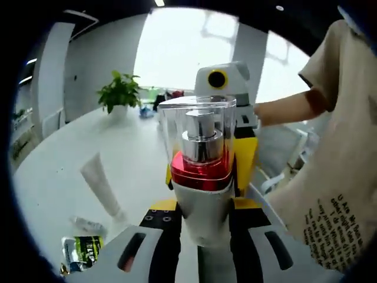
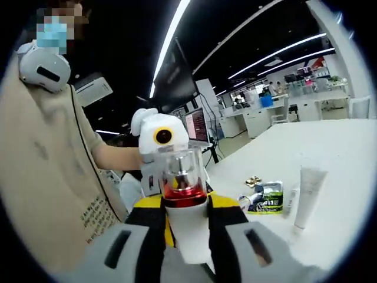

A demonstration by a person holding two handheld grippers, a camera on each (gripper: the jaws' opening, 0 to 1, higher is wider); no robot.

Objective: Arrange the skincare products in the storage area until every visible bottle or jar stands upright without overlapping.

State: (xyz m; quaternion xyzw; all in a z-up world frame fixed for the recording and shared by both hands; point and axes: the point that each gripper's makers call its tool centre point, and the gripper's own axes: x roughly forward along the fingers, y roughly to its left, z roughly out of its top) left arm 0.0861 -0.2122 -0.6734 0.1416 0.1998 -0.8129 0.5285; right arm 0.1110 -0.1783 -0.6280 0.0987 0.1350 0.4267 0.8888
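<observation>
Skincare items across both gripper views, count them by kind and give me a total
Pump bottle with clear cap, held between both grippers: 1
White tube standing on the table: 1
Green sachet lying on the table: 1
Small clear packet beside the sachet: 1
Total: 4
</observation>
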